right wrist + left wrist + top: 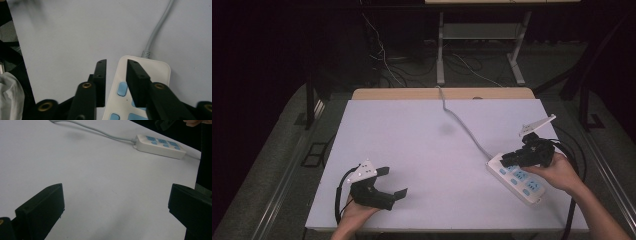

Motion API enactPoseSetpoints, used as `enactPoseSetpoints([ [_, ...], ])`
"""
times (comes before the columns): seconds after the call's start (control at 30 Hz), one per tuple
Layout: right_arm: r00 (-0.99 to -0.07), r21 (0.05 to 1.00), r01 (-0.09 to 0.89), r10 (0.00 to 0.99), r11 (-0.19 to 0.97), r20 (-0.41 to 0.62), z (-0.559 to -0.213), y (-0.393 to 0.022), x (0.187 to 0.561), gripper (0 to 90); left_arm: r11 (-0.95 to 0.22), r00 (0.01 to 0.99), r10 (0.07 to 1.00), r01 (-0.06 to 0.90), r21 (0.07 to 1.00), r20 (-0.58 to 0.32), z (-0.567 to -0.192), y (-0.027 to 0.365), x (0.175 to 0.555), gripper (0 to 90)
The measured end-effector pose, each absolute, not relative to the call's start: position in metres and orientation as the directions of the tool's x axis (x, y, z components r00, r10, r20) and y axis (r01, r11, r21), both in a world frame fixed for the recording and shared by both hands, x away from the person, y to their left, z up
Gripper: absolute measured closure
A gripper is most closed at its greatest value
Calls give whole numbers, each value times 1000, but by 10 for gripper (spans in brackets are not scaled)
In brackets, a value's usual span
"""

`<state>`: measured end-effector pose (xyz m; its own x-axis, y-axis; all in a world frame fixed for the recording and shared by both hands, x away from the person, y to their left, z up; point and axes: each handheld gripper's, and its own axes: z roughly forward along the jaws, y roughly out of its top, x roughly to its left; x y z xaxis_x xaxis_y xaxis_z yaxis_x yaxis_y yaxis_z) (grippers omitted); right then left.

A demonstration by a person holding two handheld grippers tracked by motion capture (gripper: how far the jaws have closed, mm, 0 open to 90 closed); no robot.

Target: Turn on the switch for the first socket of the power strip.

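Note:
A white power strip (518, 178) with blue sockets lies near the right edge of the white table (412, 140). Its grey cable (462, 125) runs to the table's far edge. My right gripper (508, 159) hovers over the strip's cable end. In the right gripper view the jaws (116, 62) stand narrowly apart, one beside the power strip (155, 67), one above it, grasping nothing; the cable (156, 30) leads away. My left gripper (393, 182) rests at the front left, wide open and empty. The left gripper (116, 202) faces the power strip (160, 145) from afar.
A wooden strip (442, 93) borders the table's far side. Beyond it stand white desk legs (440, 50) and loose wires on the dark floor. A white cloth (10, 95) shows past the table edge in the right gripper view.

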<state>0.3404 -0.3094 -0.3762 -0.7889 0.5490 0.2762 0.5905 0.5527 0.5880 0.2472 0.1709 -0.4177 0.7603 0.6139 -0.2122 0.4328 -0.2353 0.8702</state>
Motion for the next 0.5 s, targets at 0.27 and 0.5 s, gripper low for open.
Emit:
enactPoseSetpoints([
  [0.27,-806,568,574,530,590,264,-382,-305,343,894,-241,762,613,432,869,-209,-419,171,248,0],
  [0.5,-805,535,581,532,614,263,-388,-300,347,894,-241,761,613,435,868,-211,-419,171,248,0],
])
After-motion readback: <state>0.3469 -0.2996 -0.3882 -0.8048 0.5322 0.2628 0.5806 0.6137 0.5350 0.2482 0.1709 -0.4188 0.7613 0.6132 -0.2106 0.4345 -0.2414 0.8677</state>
